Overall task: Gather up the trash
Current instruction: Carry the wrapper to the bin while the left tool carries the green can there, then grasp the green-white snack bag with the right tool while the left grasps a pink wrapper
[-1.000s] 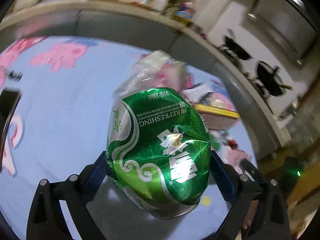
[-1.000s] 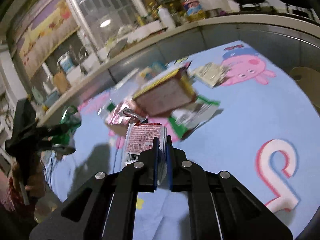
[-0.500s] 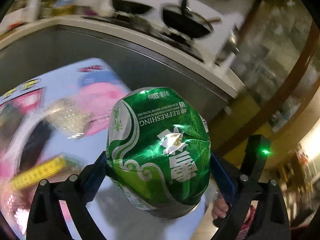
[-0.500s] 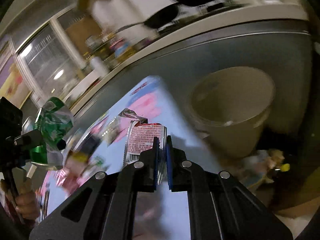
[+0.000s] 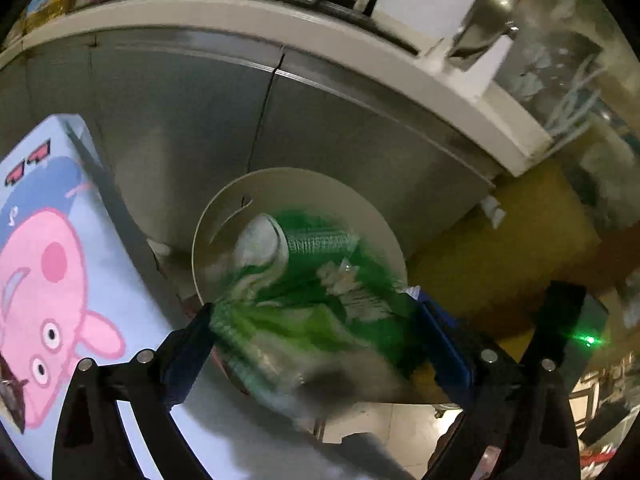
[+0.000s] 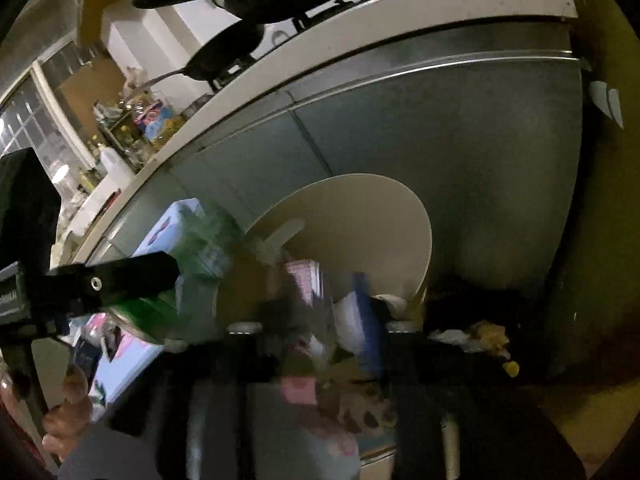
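In the left wrist view my left gripper [image 5: 312, 332] has its jaws spread. The crushed green can [image 5: 304, 280] is motion-blurred between and ahead of them, tipping over the rim of the beige bin [image 5: 256, 188]. In the right wrist view my right gripper [image 6: 320, 320] is blurred, its jaws apart. The red-and-white wrapper [image 6: 304, 280] is blurred between them, over the bin [image 6: 384, 216]. The left gripper and the green can [image 6: 160, 308] show at the left there.
The bin stands on the floor against grey cabinet doors [image 5: 320, 128], right of the table with the blue pig-print cloth [image 5: 48, 264]. A stove with black pans [image 6: 248, 12] sits on the counter above. Scraps lie on the floor right of the bin [image 6: 488, 332].
Both grippers swung from the table to the bin. The left jaws have opened and the can is leaving them. The right jaws have parted around the wrapper.
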Demonstrator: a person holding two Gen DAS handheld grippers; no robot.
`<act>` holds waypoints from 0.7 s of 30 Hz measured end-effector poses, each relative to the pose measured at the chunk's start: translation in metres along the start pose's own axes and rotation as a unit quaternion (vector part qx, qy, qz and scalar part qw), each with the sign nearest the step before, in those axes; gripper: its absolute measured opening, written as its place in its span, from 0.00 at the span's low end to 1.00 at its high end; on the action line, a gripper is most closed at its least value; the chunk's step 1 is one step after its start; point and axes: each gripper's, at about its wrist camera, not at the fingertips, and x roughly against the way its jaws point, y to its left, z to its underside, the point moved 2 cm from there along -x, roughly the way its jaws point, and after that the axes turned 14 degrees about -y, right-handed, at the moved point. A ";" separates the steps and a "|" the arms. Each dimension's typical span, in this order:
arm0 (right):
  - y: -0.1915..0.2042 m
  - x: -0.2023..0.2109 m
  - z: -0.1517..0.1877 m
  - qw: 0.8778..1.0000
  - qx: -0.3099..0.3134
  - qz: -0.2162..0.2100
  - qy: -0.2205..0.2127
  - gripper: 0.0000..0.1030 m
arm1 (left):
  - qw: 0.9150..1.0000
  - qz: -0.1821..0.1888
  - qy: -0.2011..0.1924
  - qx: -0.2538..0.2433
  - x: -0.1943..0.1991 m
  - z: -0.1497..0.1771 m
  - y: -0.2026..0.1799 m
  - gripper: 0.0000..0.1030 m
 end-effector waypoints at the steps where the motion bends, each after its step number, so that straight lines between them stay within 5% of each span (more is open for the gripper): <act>1: 0.002 0.001 0.000 1.000 0.001 0.003 -0.006 0.55 | 1.000 -0.004 -0.005 0.005 0.002 -0.002 0.002 0.94; 9: 0.034 0.034 -0.015 0.998 0.005 -0.030 -0.064 0.55 | 0.996 0.007 -0.080 0.044 0.094 -0.004 0.029 0.94; 15: 0.080 0.064 0.007 0.994 -0.004 -0.091 -0.063 0.55 | 0.990 0.012 -0.128 0.060 0.220 0.067 0.064 0.94; 21: 0.140 0.089 0.049 0.989 0.012 -0.148 -0.012 0.54 | 0.979 -0.099 -0.152 0.089 0.338 0.171 0.116 0.93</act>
